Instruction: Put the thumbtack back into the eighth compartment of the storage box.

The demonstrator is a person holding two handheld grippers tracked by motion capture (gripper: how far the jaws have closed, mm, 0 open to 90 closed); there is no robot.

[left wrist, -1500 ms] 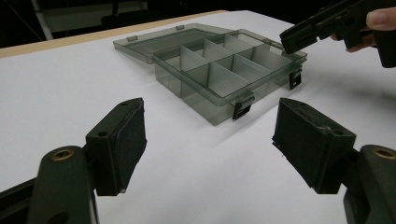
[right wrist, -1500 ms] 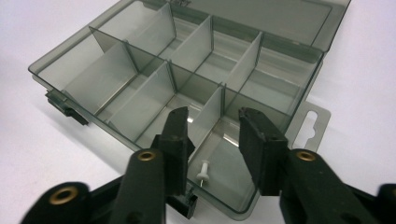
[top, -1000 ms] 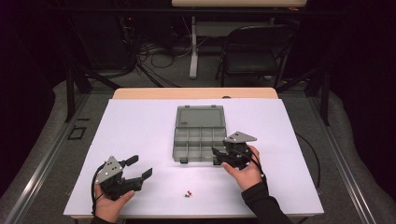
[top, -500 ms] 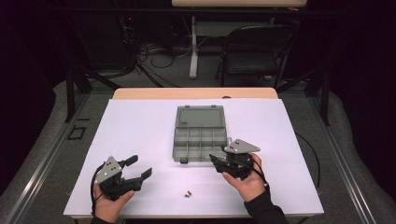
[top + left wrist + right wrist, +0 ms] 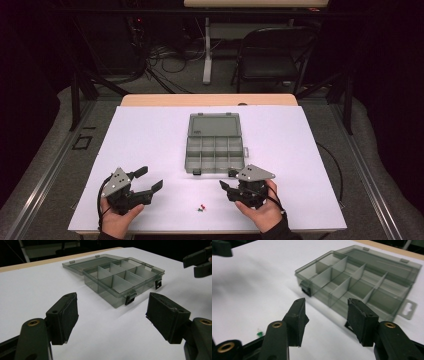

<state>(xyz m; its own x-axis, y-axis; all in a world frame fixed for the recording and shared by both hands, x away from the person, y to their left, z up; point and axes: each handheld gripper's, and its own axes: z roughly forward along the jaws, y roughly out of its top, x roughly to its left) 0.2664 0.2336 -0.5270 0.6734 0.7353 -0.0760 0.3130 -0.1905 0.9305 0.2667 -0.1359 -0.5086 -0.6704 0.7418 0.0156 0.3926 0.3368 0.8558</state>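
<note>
On the white table (image 5: pixel 150 135), between the person's two hands, lies a small cluster of tiny pins (image 5: pixel 201 208), red and green, near the front edge and well short of the organizer box (image 5: pixel 215 155). The likeliest trouble from here, as I judge it, is with those pins: they are so small that a jaw pad could nudge them aside or flick them off the front edge, and a grip taken slightly off centre could let one spring free. The box is light plastic with its lid (image 5: pixel 214 125) folded flat behind it, so a bump against its front wall or latches (image 5: pixel 130 299) could slide it. The left gripper (image 5: pixel 148 181) hovers low over the table at the near left with its jaws spread wide and nothing between them. The right gripper (image 5: pixel 228 181) sits just in front of the box's near right corner, jaws parted more narrowly, also holding nothing; a green pin (image 5: pixel 259 334) shows on the table beside its left jaw. Every compartment of the box that can be seen is bare, dividers upright, nothing sorted into it yet.
</note>
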